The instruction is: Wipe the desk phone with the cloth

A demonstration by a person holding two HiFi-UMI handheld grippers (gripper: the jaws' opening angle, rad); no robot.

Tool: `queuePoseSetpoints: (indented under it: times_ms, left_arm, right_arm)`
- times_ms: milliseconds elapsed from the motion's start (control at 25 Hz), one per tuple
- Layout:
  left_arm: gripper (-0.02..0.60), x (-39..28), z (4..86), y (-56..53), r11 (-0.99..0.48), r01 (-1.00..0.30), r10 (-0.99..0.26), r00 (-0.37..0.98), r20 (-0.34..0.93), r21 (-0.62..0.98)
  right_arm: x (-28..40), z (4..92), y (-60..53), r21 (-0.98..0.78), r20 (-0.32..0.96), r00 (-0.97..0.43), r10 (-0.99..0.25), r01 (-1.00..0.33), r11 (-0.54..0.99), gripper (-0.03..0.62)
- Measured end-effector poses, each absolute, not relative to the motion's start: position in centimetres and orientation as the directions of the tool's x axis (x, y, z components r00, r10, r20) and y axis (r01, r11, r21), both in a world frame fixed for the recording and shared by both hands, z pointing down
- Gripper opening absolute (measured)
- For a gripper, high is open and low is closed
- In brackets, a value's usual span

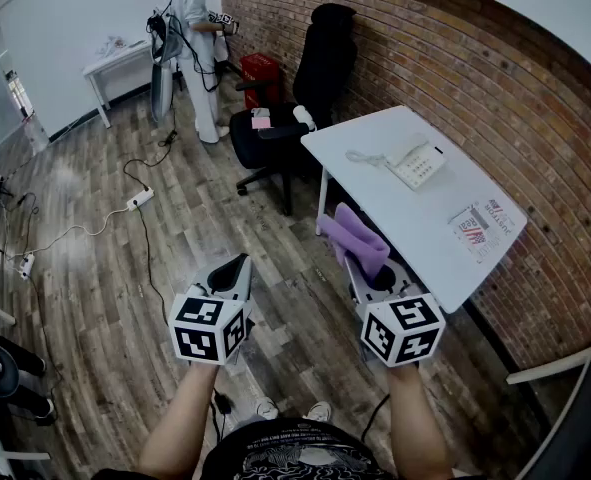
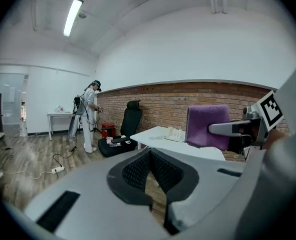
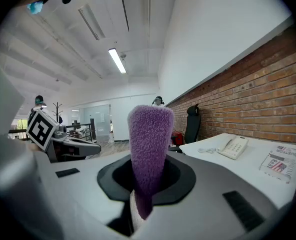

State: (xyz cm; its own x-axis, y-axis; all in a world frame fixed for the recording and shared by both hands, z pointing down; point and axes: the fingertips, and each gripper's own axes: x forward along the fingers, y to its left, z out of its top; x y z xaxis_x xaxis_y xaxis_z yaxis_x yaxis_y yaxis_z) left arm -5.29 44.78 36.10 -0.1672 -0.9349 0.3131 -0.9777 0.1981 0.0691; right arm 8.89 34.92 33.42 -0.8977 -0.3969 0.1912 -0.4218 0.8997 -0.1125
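Observation:
The cream desk phone (image 1: 415, 160) lies with its coiled cord on the white desk (image 1: 395, 208), far from both grippers. My right gripper (image 1: 368, 265) is shut on a purple cloth (image 1: 355, 236), which sticks up and forward from its jaws just off the desk's near corner. In the right gripper view the cloth (image 3: 149, 144) stands upright in the gripper (image 3: 146, 186), and the phone (image 3: 234, 147) is off to the right. My left gripper (image 1: 237, 266) hangs over the floor, left of the desk, shut and holding nothing (image 2: 150, 156).
A printed booklet (image 1: 485, 226) lies at the desk's near right. A black office chair (image 1: 285, 118) stands at the desk's far end, by the brick wall (image 1: 495, 78). Cables and a power strip (image 1: 140, 198) lie on the wooden floor. A person (image 1: 195, 38) stands at the back.

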Motion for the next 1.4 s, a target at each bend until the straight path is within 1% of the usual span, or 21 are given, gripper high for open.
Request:
queuePoseSetpoints:
  times_ms: [600, 760, 1040, 1400]
  left_arm:
    - [0.005, -0.1, 37.6, 39.9, 0.206, -0.976, -0.924, -0.168, 0.342, 0.076]
    - [0.005, 0.5, 37.8, 38.0, 0.199, -0.978, -0.923, -0.163, 0.349, 0.069]
    - [0.005, -1.4, 38.1, 34.2, 0.188, -0.979, -0.925, -0.151, 0.348, 0.075]
    - [0.005, -6.7, 38.7, 26.1, 0.083, -0.992, -0.935, -0.045, 0.351, 0.093]
  right_arm:
    - [13.2, 34.9, 30.9, -0.119, 0.211, -0.914, -0.346, -0.375, 0.919, 0.044]
    - [13.6, 35.2, 29.1, -0.131, 0.213, -0.914, -0.346, -0.377, 0.917, 0.044]
    - [12.0, 35.7, 25.7, -0.13, 0.224, -0.909, -0.351, -0.385, 0.914, 0.045]
    - [7.5, 36.5, 19.1, -0.129, 0.25, -0.862, -0.441, -0.481, 0.867, 0.046]
